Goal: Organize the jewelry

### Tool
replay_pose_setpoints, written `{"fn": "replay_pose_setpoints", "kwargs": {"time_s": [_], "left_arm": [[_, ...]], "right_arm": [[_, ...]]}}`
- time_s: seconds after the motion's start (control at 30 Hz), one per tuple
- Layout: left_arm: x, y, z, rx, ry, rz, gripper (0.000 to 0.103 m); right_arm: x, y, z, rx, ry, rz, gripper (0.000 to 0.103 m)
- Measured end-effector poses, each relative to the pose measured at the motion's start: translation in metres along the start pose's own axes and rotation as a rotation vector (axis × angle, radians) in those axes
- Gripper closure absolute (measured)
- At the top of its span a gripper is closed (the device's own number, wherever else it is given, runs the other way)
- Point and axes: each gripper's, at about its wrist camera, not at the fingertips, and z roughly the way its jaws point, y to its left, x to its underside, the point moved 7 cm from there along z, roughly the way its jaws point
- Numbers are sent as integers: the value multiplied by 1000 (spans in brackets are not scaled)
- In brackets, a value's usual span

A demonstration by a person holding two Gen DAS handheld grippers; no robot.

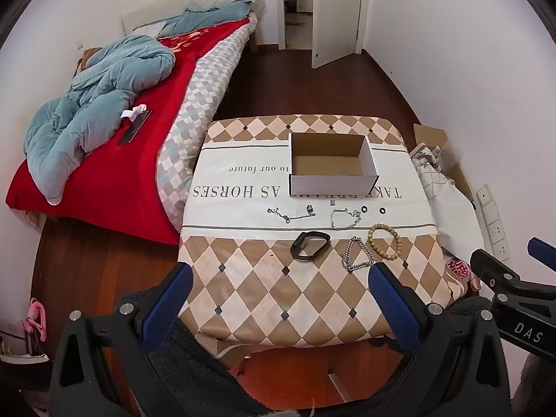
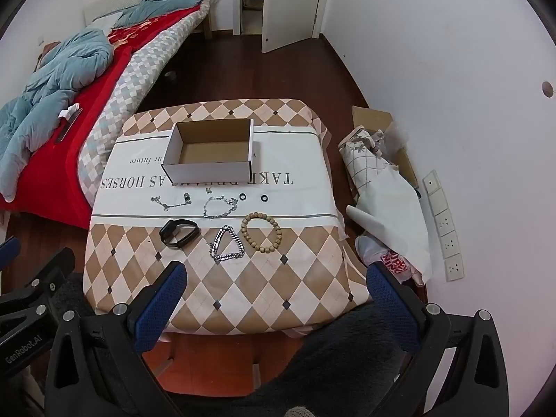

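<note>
Both grippers are held above the near edge of the table (image 1: 243, 312), pitched steeply downward toward its cloth-covered top. The left gripper (image 1: 279, 278) has its blue-padded jaws spread fully apart, with nothing between them and nothing touched. The right gripper (image 2: 276, 278) is likewise spread wide and empty, and hangs over the table's near right corner.

The jewelry lies in two rows between the near edge and the open cardboard box (image 2: 212, 154), which sits toward the far edge with its long axis running left to right. In the nearer row, from left to right: a black wristband (image 2: 179, 232), long axis lying roughly left to right; a silver chain bracelet (image 2: 226, 245) folded into a triangular loop; a wooden bead bracelet (image 2: 261, 232) lying flat as a round ring. In the farther row, just before the box: a thin chain (image 2: 172, 203) stretched left to right, a second silver chain (image 2: 219, 208) in a loose loop, and two small black rings (image 2: 253, 197) side by side, apart from one another
</note>
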Motion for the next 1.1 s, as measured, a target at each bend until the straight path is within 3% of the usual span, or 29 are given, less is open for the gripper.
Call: {"fn": "replay_pose_setpoints", "kwargs": {"time_s": [1.1], "left_arm": [[-1, 0, -4, 0, -10, -2, 0]], "right_arm": [[0, -1, -3, 1, -1, -1, 0]]}}
